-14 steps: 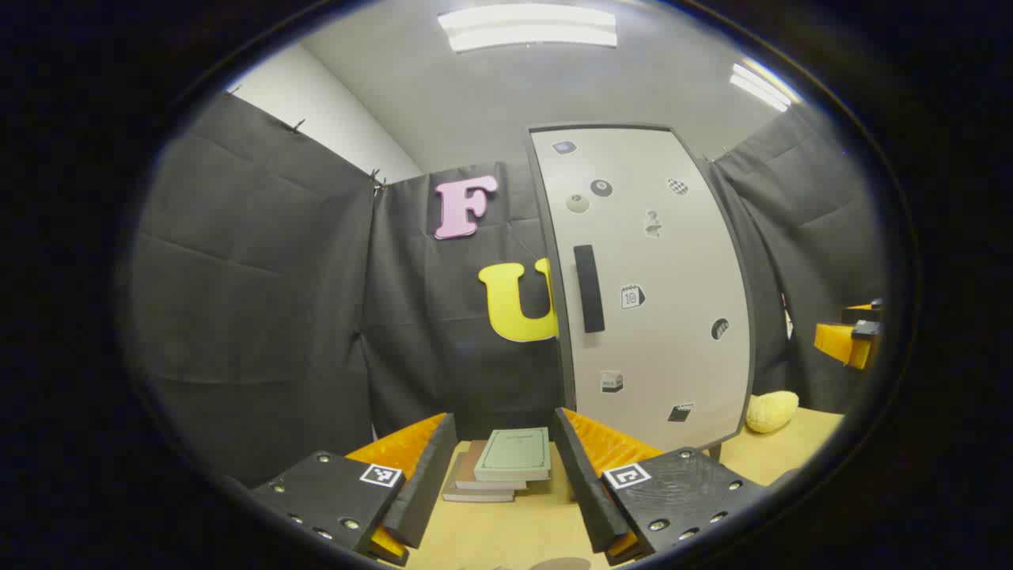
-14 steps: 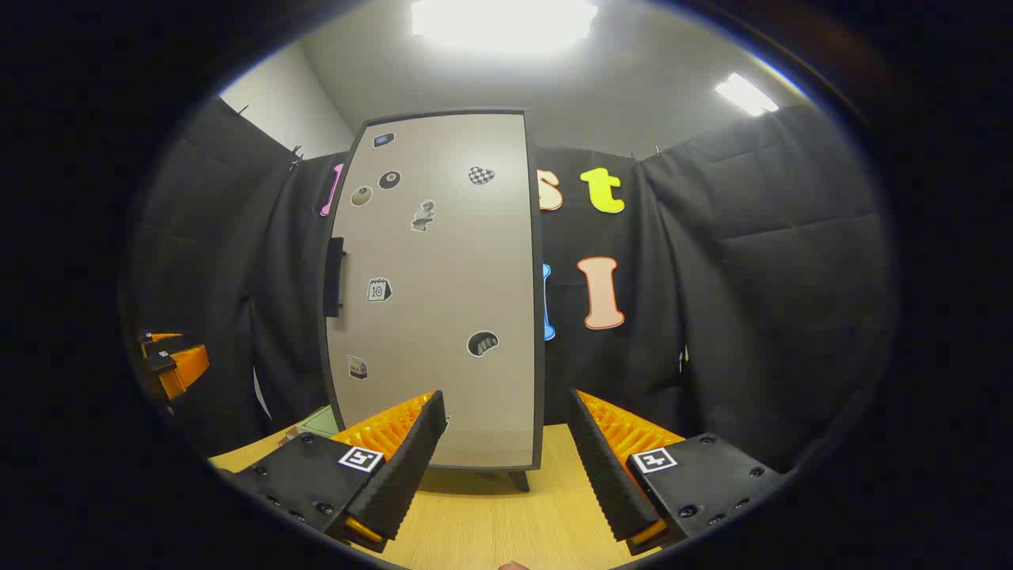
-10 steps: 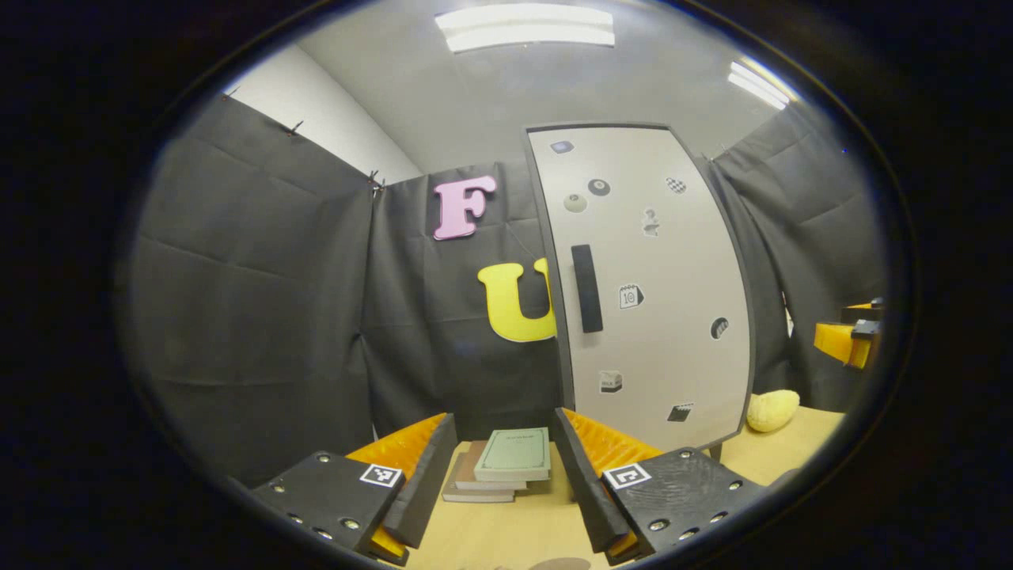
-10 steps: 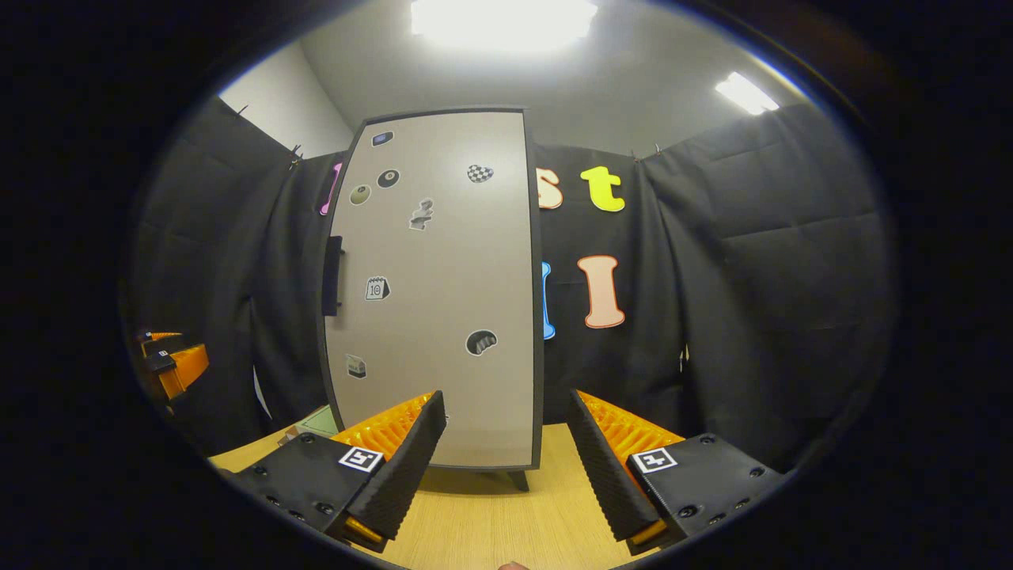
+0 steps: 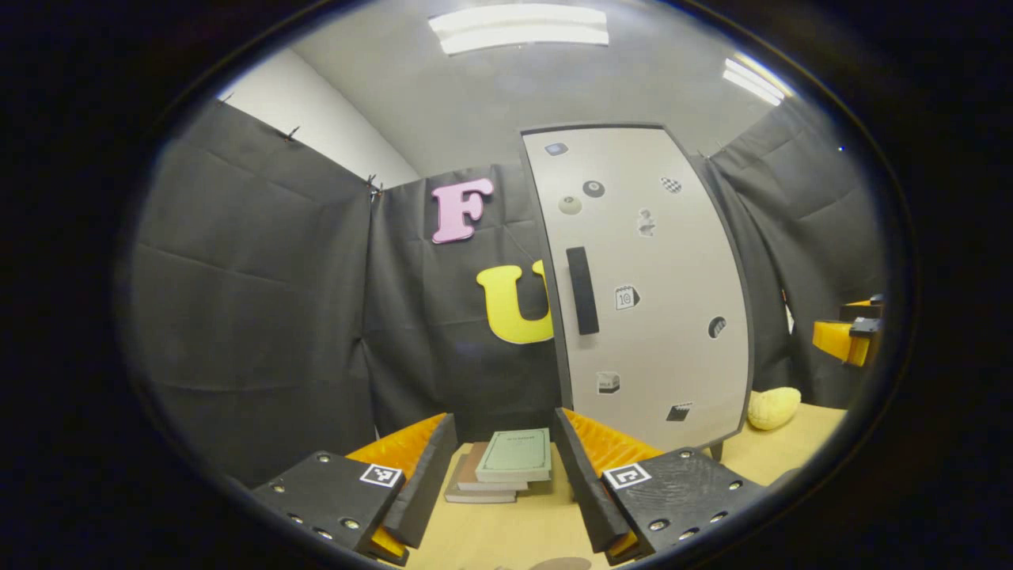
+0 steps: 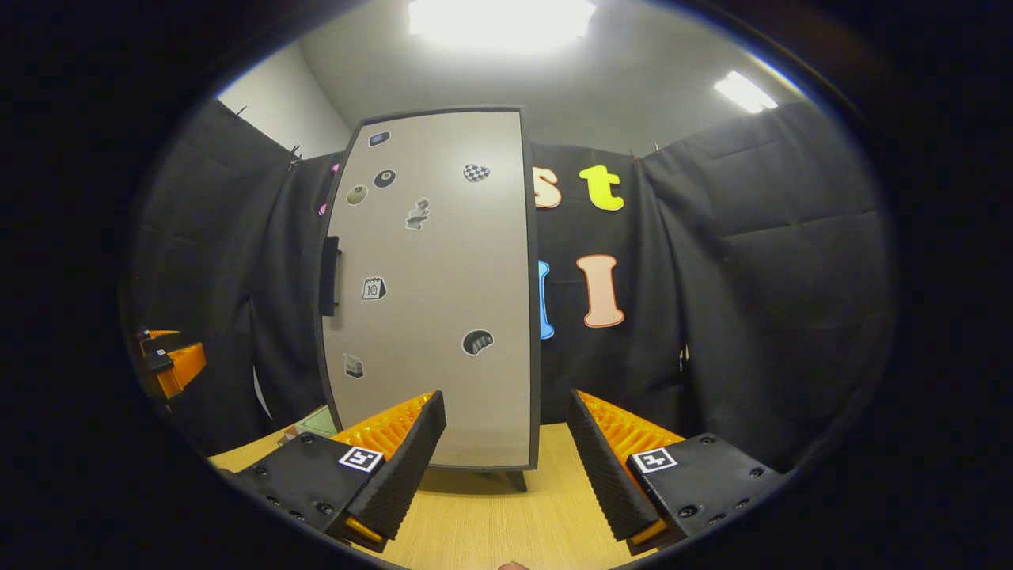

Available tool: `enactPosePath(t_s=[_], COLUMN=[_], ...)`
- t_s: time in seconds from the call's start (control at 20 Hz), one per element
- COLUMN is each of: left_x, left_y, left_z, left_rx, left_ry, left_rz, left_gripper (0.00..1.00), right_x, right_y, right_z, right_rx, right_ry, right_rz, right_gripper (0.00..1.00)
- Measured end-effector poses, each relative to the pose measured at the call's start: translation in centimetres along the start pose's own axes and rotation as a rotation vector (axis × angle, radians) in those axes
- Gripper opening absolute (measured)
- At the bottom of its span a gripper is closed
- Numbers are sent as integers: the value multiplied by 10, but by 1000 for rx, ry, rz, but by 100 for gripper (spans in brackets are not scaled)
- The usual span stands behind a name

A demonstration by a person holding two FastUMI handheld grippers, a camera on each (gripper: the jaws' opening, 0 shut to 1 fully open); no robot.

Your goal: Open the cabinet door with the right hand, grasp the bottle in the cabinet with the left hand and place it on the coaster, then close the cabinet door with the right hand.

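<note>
Right gripper view: right hand-held gripper (image 6: 506,443), fingers spread and empty, faces the shut cabinet door (image 6: 431,285), well short of its handle (image 6: 328,275). Left hand-held gripper (image 5: 500,467) waits agape above the worktop (image 5: 506,530) (bottle presumably inside).

left gripper view: low over table (image 5: 514,530), faces cabinet door (image 5: 657,317) from its left.
right gripper view: low, faces door front-on, near.
both see: same door.
</note>
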State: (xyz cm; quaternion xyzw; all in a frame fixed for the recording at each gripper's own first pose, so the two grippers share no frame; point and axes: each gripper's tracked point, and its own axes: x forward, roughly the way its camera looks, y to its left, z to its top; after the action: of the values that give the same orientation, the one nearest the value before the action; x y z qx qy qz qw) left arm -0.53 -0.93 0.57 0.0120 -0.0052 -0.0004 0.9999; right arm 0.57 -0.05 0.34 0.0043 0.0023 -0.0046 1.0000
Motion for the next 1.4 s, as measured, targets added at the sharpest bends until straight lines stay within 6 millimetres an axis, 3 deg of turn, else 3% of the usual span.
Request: enactPosePath(t_s=[0.45, 0.7, 0.95, 1.4], left_x=[-8, -14, -27, -59], left_y=[-2, 11, 43, 130], left_z=[1, 3, -6, -29], left_rx=[-1, 6, 10, 1], left_ry=[-1, -4, 10, 58], left_rz=[6, 29, 84, 247], left_gripper=[77, 77, 77, 74], right_x=[4, 16, 41, 76], right_y=[0, 14, 36, 122], right_z=[0, 10, 32, 69], right_rx=[-2, 0, 8, -5], right_ry=[-1, -7, -2, -38], right_rz=[8, 40, 69, 205], right_gripper=[97, 98, 98, 97])
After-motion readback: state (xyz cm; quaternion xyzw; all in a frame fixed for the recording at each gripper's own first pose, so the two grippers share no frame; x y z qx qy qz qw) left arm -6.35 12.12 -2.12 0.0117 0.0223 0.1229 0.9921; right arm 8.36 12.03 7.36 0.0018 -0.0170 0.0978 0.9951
